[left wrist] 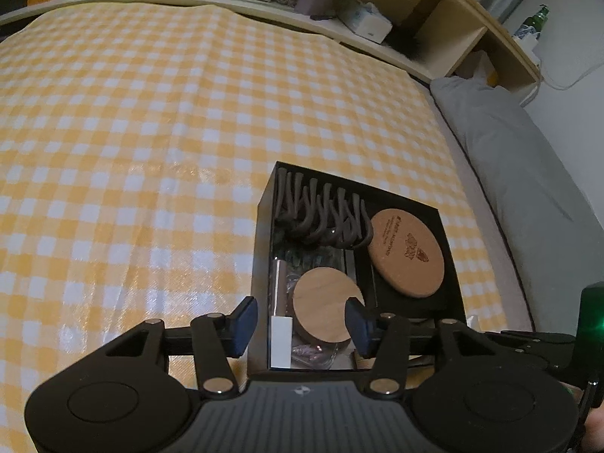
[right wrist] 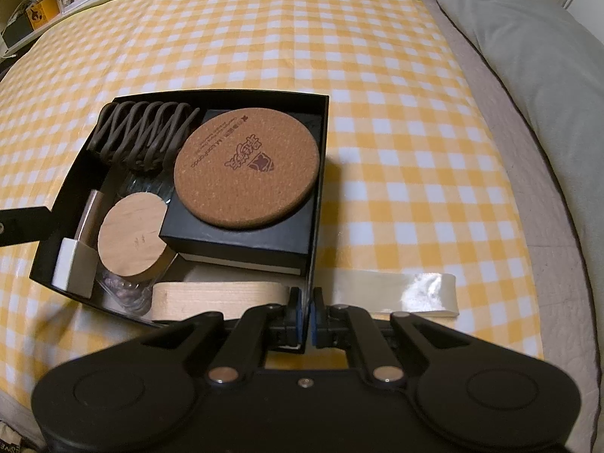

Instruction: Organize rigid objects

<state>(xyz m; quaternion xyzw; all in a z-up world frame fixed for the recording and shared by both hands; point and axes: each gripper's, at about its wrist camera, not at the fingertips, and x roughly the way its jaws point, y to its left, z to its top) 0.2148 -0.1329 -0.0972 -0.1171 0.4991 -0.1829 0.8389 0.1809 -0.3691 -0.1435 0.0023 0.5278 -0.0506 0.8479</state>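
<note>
Writing is showing on the cork coaster (right wrist: pixel 245 168) lying inside the black box (right wrist: pixel 321 143), too small to read. Left gripper (left wrist: pixel 300 326) is hovering part-open over the wooden-lidded jar (left wrist: pixel 326 304); right gripper (right wrist: pixel 307 311) is pinching the box's near wall.

Hovers, left gripper (left wrist: pixel 300 319) with jaws apart, over wooden-lidded jar (left wrist: pixel 326 315) inside black box (left wrist: pixel 262 264); cork coaster (left wrist: pixel 407 253) beside.

Two wrist cameras are looking steeply down, close over the same black box (left wrist: pixel 264 204) (right wrist: pixel 319 188), from neighbouring sides.
</note>
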